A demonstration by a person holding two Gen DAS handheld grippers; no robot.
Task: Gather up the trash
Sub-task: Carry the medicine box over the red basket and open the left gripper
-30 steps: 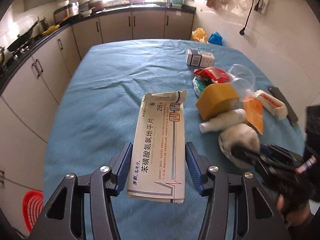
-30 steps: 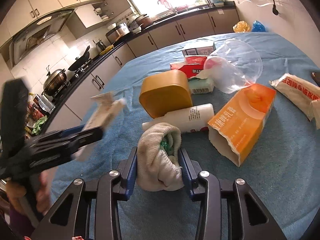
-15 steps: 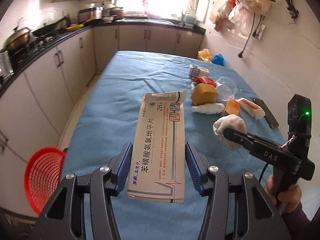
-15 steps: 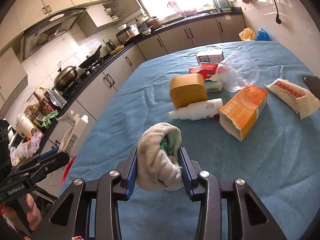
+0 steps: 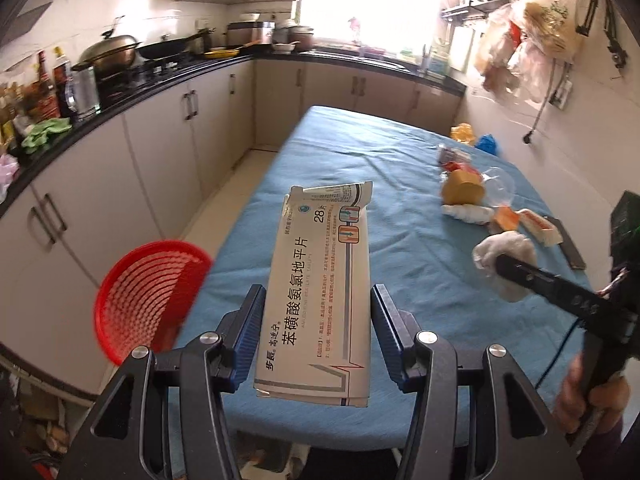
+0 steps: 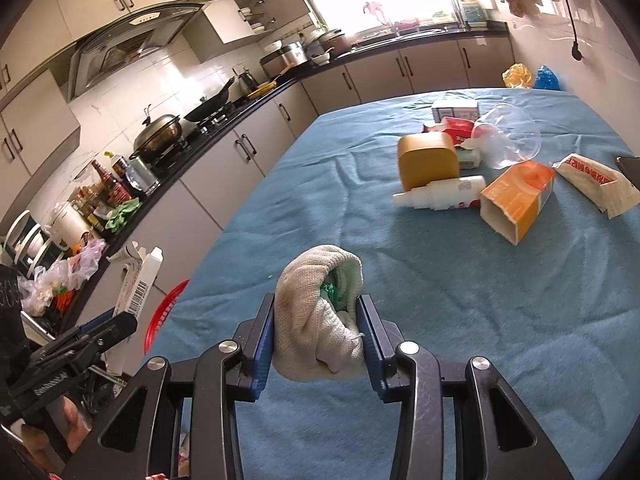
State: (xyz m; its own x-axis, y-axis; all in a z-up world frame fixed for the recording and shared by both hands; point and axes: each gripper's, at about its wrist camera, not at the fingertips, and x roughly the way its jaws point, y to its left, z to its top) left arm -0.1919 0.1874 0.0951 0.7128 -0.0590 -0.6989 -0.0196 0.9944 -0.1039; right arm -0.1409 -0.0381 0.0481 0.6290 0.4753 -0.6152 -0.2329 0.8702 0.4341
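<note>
Red basket [image 5: 150,300] on floor left of table [image 5: 320,152]. Left gripper [image 5: 316,332] clamps white box [image 5: 320,292], held above table's near edge. Right gripper [image 6: 316,336] clamps balled cloth [image 6: 320,312] above blue tablecloth. Remaining trash: bottle [image 6: 440,196], orange carton [image 6: 516,196], far right.

Blue tablecloth [image 6: 320,184] as landmark. Left of it, beige cabinets [image 6: 256,148] under a black counter [image 6: 168,196], with lidded wok [image 6: 158,136], sauce bottles [image 6: 108,188] and green rag [image 6: 124,212]. Beyond its far end, bright window [image 5: 376,0]. Right of it, hanging plastic bags [image 5: 528,36] on the wall.
</note>
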